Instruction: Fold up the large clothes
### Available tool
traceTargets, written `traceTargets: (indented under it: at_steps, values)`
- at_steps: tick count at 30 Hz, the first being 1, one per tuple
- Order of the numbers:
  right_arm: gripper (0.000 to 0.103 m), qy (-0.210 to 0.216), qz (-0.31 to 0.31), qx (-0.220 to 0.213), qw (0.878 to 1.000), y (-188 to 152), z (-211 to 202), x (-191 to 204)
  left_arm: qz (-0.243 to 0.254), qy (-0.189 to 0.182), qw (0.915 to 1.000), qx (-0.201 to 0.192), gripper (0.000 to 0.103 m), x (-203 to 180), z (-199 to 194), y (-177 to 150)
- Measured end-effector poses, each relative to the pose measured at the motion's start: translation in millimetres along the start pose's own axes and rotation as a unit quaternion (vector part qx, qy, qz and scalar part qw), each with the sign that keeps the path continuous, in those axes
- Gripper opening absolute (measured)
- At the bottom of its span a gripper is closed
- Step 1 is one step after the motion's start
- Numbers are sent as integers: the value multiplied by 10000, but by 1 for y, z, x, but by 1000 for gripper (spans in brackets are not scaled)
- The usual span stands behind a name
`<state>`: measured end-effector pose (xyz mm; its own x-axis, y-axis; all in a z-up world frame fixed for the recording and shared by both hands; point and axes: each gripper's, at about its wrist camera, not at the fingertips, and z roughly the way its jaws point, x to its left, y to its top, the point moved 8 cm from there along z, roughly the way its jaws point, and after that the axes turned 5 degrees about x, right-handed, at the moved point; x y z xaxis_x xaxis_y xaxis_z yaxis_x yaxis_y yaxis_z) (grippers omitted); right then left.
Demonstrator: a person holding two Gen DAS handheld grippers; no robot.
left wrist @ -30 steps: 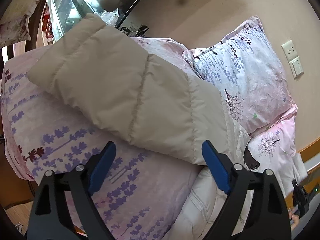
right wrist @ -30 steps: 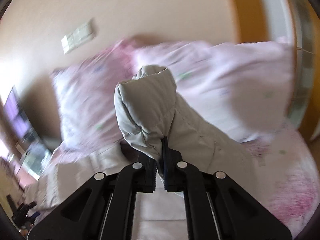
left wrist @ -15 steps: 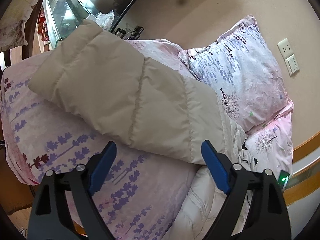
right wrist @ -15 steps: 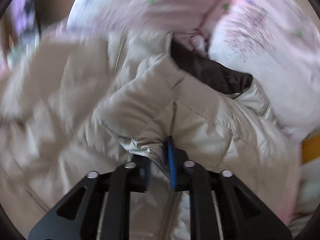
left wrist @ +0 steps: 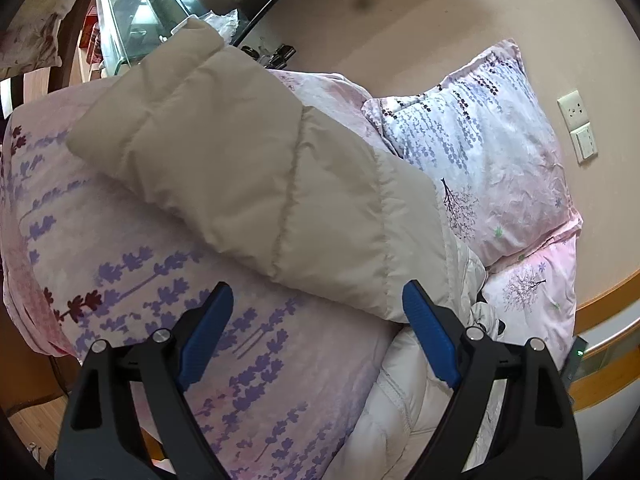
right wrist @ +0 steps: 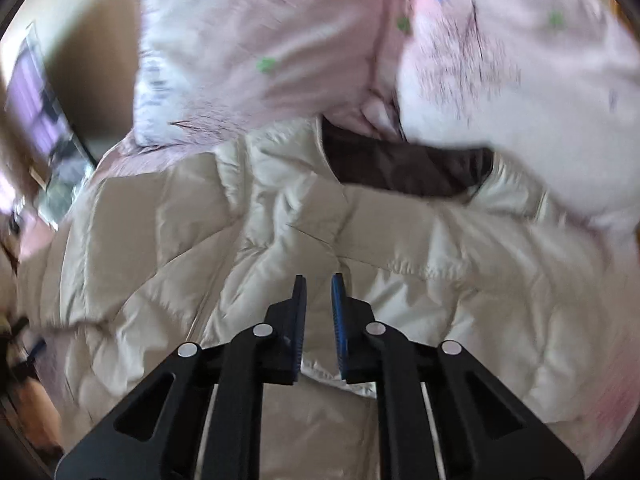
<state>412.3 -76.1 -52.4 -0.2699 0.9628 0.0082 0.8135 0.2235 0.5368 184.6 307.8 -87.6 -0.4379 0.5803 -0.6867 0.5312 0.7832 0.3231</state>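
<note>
The cream quilted down jacket (right wrist: 304, 240) lies spread across the bed's pink lavender-print quilt (left wrist: 132, 280), below the floral pillows (left wrist: 480, 152). A sleeve looks just laid over the body. The right hand-held gripper (right wrist: 319, 284) is closing, nothing between its pads; the left hand-held gripper (left wrist: 316, 300) hangs wide open, empty. Next, probably, comes a fresh edge grasp. No readable writing.

A second ago the right gripper (right wrist: 319, 284) held a fold of the cream quilted puffer jacket (right wrist: 280, 248) up in front of the wall. It has since come down over the jacket lying on the bed, the fold is out of its jaws, and they are closing on nothing.
</note>
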Motion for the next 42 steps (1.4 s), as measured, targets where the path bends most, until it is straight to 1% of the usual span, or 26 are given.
traceTargets:
  at_steps: [1,2,3,4,5,6,7,8,9,10,11,12,13,17,19,20,22,23,25,26,28,30,32,36,39,42]
  values:
    - [13,50,-4,183,9998,0,12,1,2,36,10000,-19,86,1,0,0]
    - [13,109,-90,522,9985,-5,29,9,-14,44,10000,-28,86,1,0,1]
    - [12,54,-209,766,9968,-10,44,15,-44,35,10000,-27,86,2,0,1]
    - [12,-70,-310,835,9960,-12,52,19,-95,18,10000,-26,85,3,0,1]
    - [12,-262,-492,810,9952,-11,58,23,-149,0,9999,-32,84,3,0,2]
    - [12,-317,-561,782,9949,-9,60,24,-200,-10,9998,-33,82,4,0,3]
    - [12,-234,-467,784,9955,-7,56,24,-284,-18,9996,-25,79,6,0,3]
    - [12,-110,-359,757,9964,-7,52,23,-366,-24,9993,-6,77,8,0,4]
    - [15,80,-215,678,9974,-7,43,20,-438,-62,9990,11,76,10,0,5]
    - [24,185,-156,623,9978,-7,38,18,-503,-99,9987,11,76,11,0,6]
    - [31,350,-83,516,9980,-8,26,15,-582,-131,9982,11,76,13,-1,7]
    - [43,456,-35,431,9980,-10,17,13,-658,-154,9977,-4,76,15,-2,8]
    - [48,573,9,351,9977,-11,8,10,-703,-153,9974,-19,76,16,-3,10]
    - [49,1066,210,180,9939,-17,-26,-2,-1047,-163,9942,-176,75,26,-7,21]
    - [53,1195,266,124,9924,-21,-40,-8,-1232,-95,9919,-310,68,34,-10,29]
    - [53,1219,268,112,9921,-22,-45,-11,-1308,-93,9908,-340,65,38,-11,32]
    - [54,1239,262,72,9919,-28,-56,-17,-1472,-74,9882,-410,56,45,-12,37]
    - [54,1223,251,44,9922,-30,-60,-23,-1536,-32,9871,-450,53,49,-13,40]
    - [55,1166,252,-4,9929,-38,-69,-30,-1602,100,9859,-479,36,54,-13,44]
    - [55,1128,256,-27,9933,-41,-72,-36,-1636,162,9853,-469,31,57,-11,47]
    - [56,973,325,-112,9947,-47,-78,-53,-1637,197,9853,-459,15,59,-10,50]
    - [57,826,393,-198,9956,-51,-83,-67,-1588,205,9860,-471,9,56,-12,55]
    - [57,725,515,-293,9956,-56,-89,-85,-1432,215,9878,-577,7,44,-18,64]
    - [59,663,742,-463,9940,-63,-102,-111,-842,99,9927,-860,6,-8,-38,83]
    - [61,593,842,-600,9929,-67,-110,-126,-296,-124,9944,-1005,6,-62,-50,90]
    - [61,538,961,-691,9915,-71,-117,-139,304,-454,9931,-1038,6,-124,-54,87]
